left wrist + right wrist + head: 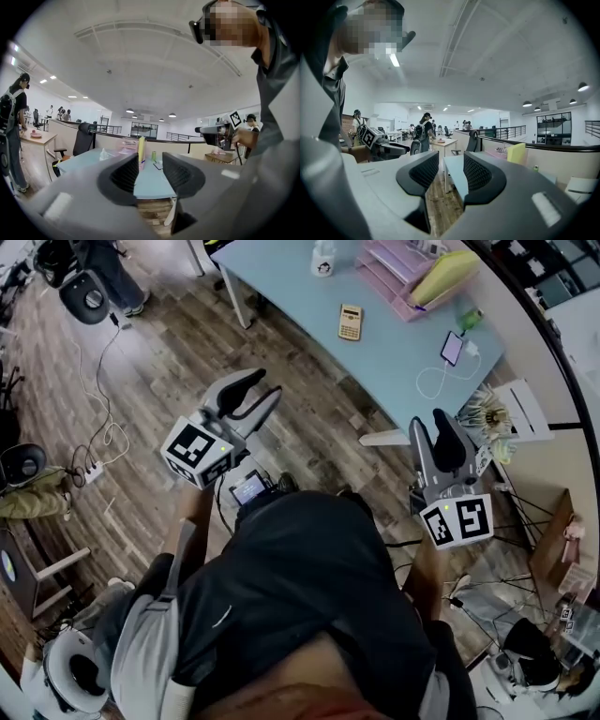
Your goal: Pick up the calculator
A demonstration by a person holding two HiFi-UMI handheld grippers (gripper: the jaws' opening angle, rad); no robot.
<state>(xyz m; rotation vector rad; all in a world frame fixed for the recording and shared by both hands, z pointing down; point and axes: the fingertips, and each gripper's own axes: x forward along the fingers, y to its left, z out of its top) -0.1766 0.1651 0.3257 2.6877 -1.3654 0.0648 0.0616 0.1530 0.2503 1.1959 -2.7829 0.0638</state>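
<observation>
Close in front of my body I hold both tools about level. The left gripper [263,385] and the right gripper [429,420] each show a narrow gap between the jaws, with nothing in it, ready for a grasp. Wooden floor [309,427] separates them from the pale blue table [394,352]. The calculator [350,322] lies flat there, well apart from both; the left, I judge, already points towards it.

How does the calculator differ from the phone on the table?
The calculator is yellow and lies free mid-table; the phone has a lit purple screen, a white cable attached, and sits by the table edge. Both lie flat.
</observation>
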